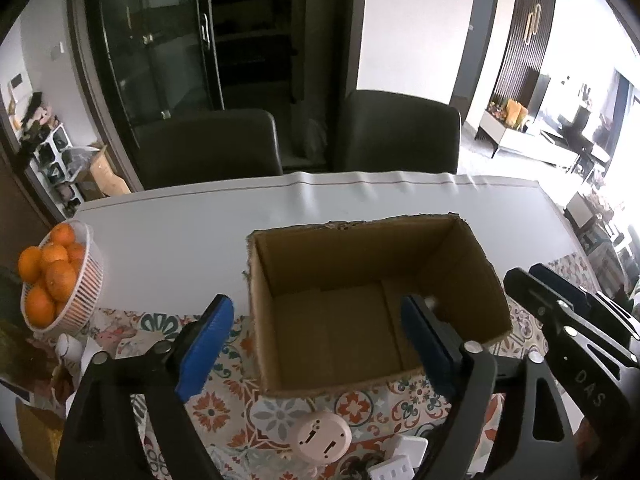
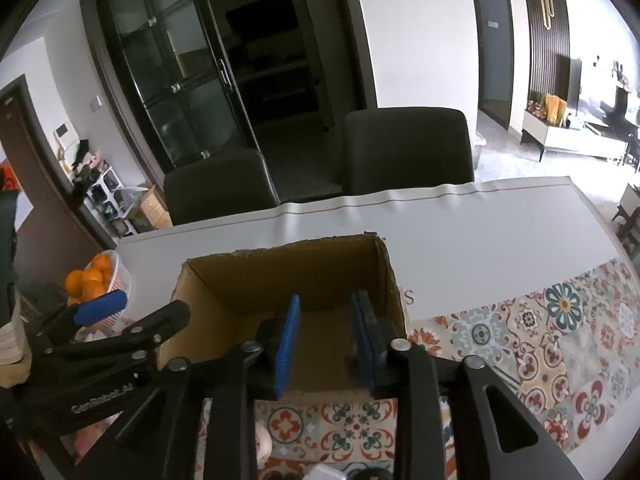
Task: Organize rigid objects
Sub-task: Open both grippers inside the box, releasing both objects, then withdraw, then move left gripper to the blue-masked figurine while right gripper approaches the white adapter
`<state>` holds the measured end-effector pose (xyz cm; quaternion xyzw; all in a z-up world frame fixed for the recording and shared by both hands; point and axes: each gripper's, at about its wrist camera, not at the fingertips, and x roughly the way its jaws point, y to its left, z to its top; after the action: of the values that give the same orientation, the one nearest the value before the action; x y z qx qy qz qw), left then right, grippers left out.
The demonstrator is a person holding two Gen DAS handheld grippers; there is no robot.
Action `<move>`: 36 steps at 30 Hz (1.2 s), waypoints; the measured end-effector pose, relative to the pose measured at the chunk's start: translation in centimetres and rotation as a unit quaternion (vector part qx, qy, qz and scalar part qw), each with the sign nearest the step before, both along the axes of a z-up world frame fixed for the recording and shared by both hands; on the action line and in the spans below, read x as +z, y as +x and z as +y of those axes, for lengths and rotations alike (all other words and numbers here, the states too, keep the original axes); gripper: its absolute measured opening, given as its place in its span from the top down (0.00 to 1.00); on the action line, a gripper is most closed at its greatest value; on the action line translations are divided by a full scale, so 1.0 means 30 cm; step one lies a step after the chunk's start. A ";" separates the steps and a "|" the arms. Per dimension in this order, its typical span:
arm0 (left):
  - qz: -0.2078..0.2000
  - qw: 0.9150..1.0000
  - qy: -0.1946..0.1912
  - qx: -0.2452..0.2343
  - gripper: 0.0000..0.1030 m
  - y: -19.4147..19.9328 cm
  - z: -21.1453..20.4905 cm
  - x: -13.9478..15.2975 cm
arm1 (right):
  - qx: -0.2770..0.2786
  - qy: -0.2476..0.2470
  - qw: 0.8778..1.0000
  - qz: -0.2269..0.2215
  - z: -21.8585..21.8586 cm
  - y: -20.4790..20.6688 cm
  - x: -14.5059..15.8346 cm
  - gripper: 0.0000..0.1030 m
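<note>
The left gripper [image 1: 316, 340] is tilted downward over the near-left corner of the open cardboard box [image 1: 360, 272]. Its 2 blue pads stand wide apart, and nothing is between them. The left pad [image 1: 206, 346] hangs outside the box's left wall, over the patterned tablecloth [image 1: 216, 404]; the right pad [image 1: 426, 344] is over the box interior.

The right gripper [image 2: 326, 342] also points downward, into the box [image 2: 288, 272] from its near edge. Its pads stand at a narrow gap, with only the box floor visible between them. In the left wrist view its black frame enters at 3 o'clock.

Task items: a pink round plug adapter [image 1: 323, 436] lies on the tablecloth at 6 o'clock of the box, just outside its near wall. 2 white adapters lie beside the pink adapter at its 4 o'clock: a white square adapter [image 1: 410, 446] and a white multi-socket adapter [image 1: 394, 471]. A small pale object [image 1: 432, 302] shows inside the box behind the left gripper's right pad; its type cannot be determined.

Surroundings: a white basket [image 1: 80, 300] of oranges [image 1: 52, 276] sits at 9 o'clock of the box, on the white table [image 1: 180, 232]. 2 dark chairs [image 1: 208, 148] stand at 12 o'clock, beyond the far table edge.
</note>
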<state>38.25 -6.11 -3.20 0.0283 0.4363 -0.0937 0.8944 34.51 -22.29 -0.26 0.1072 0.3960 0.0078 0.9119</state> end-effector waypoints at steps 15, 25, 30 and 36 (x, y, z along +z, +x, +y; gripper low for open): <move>-0.054 0.998 0.015 0.011 0.00 -0.213 0.097 0.041 | 0.002 -0.003 1.000 -0.013 0.080 -0.161 0.020 0.37; -0.059 0.998 0.017 0.030 0.00 -0.332 0.175 0.017 | 0.013 -0.013 1.000 -0.012 0.139 -0.267 0.003 0.29; -0.060 0.997 0.017 0.036 0.00 -0.397 0.203 -0.003 | 0.021 -0.014 1.000 -0.009 0.162 -0.310 -0.016 0.29; -0.071 0.996 0.034 0.048 0.00 -0.454 0.222 -0.020 | 0.026 -0.010 1.000 0.001 0.176 -0.355 -0.053 0.29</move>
<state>24.63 0.54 -3.81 0.0442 0.3754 -0.0331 0.9252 23.88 -17.02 -1.83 0.0876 0.3999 0.0272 0.9119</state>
